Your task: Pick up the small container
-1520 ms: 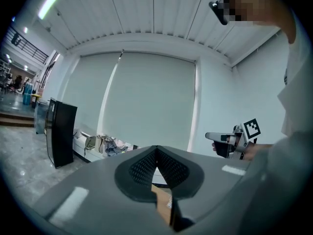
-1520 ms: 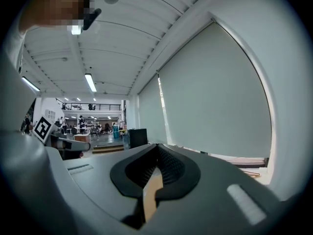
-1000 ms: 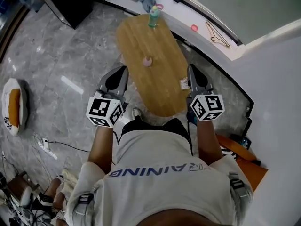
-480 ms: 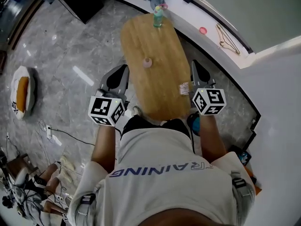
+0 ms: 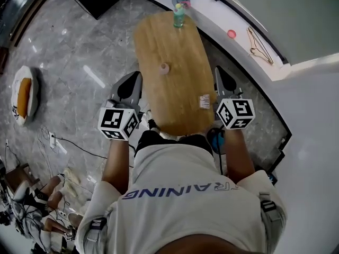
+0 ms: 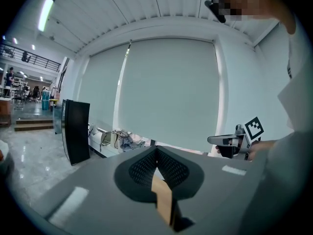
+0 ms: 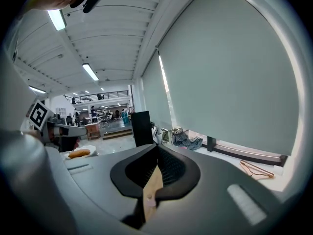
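While the small container (image 5: 164, 67) sits untouched on the worktop (image 5: 183, 97), the left gripper (image 5: 135, 78) and right gripper (image 5: 217, 72) are held flanking the worktop, jaws closed together on nothing.

1. The small pink round container (image 5: 164, 67) is sitting on the oval wooden table (image 5: 177, 106), ahead of and between both grippers' fingers.
2. The left gripper (image 5: 135, 77) is hanging beside the table's left edge, and the right gripper (image 5: 217, 72) beside its right.
3. The green plastic bottle (image 5: 179, 16) is standing at the table's far end, well beyond the fingers.
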`<action>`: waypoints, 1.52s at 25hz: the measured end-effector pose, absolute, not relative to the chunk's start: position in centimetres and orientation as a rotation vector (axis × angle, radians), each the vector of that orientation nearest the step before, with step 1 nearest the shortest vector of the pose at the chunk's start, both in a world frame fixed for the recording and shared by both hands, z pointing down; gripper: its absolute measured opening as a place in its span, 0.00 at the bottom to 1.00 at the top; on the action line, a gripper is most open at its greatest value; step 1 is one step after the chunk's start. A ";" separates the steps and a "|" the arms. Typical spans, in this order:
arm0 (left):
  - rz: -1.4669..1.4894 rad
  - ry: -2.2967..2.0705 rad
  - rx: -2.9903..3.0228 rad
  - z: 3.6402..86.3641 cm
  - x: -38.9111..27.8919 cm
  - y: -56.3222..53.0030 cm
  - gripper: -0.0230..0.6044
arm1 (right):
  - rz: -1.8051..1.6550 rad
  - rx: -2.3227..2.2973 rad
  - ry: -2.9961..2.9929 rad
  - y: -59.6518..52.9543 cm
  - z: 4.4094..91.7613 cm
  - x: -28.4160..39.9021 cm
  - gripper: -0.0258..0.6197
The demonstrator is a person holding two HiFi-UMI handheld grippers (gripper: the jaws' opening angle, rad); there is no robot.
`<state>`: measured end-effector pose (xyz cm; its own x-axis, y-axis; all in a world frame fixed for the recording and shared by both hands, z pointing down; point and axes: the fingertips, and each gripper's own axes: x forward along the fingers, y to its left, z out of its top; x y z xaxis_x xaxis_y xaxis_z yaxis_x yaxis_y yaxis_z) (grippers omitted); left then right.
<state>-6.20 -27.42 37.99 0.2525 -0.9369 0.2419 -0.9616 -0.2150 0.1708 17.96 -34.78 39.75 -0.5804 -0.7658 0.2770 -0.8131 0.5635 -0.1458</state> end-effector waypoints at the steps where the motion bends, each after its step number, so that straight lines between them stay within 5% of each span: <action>1: 0.125 -1.751 2.246 38.2 -6.6 -27.8 0.04 | 0.386 1.327 -2.611 -35.0 39.8 17.5 0.07; 8: 0.137 -1.703 2.263 39.5 -9.4 -30.0 0.04 | 0.352 1.223 -2.578 -35.9 40.7 13.4 0.45; 16: 0.145 -1.685 2.272 39.7 -10.0 -30.8 0.04 | 0.361 1.163 -2.561 -36.3 41.5 12.1 0.74; 29: 0.232 -1.654 2.174 49.7 -11.9 -32.1 0.04 | 0.515 0.927 -2.464 -37.4 57.7 4.9 0.83; 38: 0.278 -1.576 2.141 60.3 -12.4 -36.5 0.04 | 0.577 0.913 -2.406 -40.2 71.3 1.8 0.77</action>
<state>-12.40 -36.47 60.31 0.3219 -0.8466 0.4238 -0.9405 -0.2347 0.2456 1.84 -40.22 71.26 -0.6506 -0.4868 0.5829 -0.6982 0.6853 -0.2069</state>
